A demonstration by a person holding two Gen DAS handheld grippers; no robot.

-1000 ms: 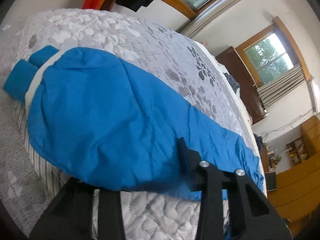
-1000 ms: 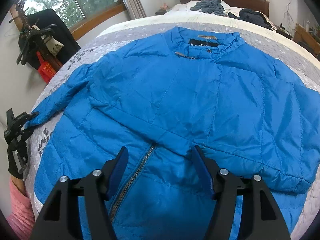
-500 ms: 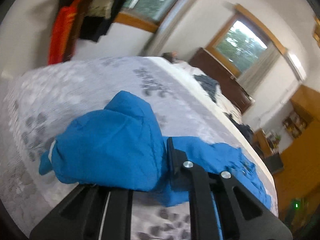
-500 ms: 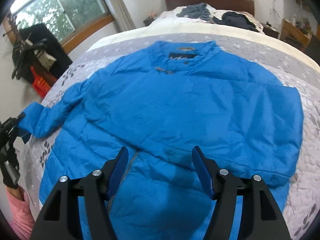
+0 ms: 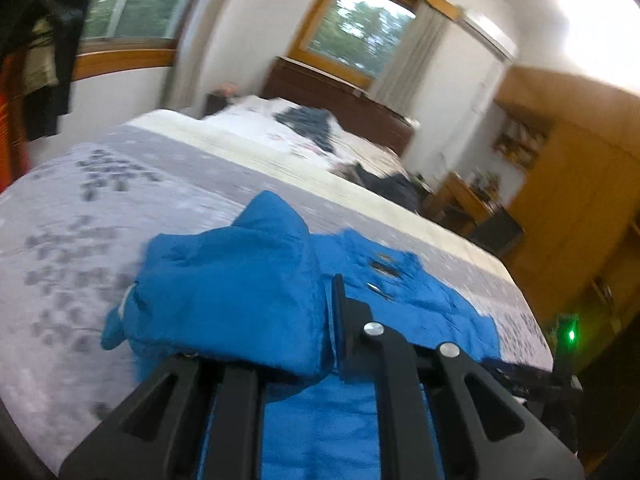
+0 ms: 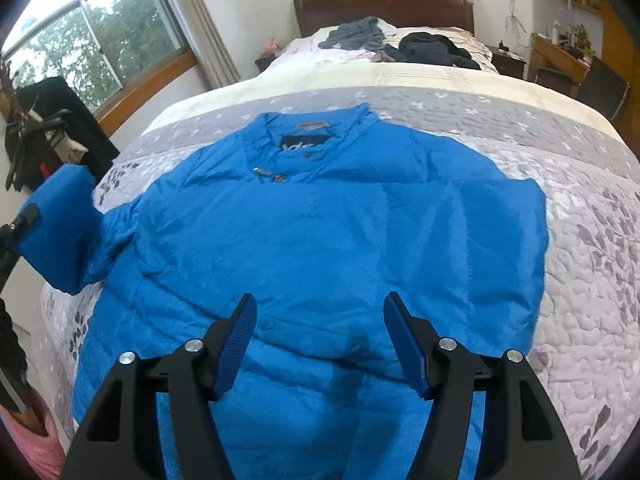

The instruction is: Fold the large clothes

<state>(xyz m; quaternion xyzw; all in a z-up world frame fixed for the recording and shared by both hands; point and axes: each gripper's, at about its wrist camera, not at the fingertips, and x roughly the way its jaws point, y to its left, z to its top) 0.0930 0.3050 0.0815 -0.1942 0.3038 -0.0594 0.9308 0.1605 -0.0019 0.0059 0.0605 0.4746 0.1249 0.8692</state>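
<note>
Your left gripper (image 5: 276, 320) is clamped on the sleeve (image 5: 228, 296) of the blue jacket (image 6: 320, 232) — jaws pinching the bunched cuff end, which sits lifted off the grey quilt (image 5: 80, 216) and folds over the left finger so only the right finger (image 5: 344, 320) shows clearly. The left wrist view is tilted and motion-blurred, with the gripper pointing across the bed toward the collar (image 5: 384, 268). In the right wrist view the raised sleeve (image 6: 60, 232) shows at far left, held up above the bed edge, with a bit of the left gripper (image 6: 18, 224) beside it and a pink sleeve (image 6: 44, 448) of the person low in the corner.

Your right gripper (image 6: 320, 340) hovers over the lower front of the jacket, jaws spread wide, nothing between the blue pads (image 6: 236, 344) — pointing straight up the garment toward the collar. It appears to be above the fabric, not touching it.

The jacket lies flat, front up, on the quilt, collar toward the headboard (image 6: 384, 8), with its right side already folded in to a straight edge. Dark clothes (image 6: 432, 50) sit piled well apart near the headboard.
</note>
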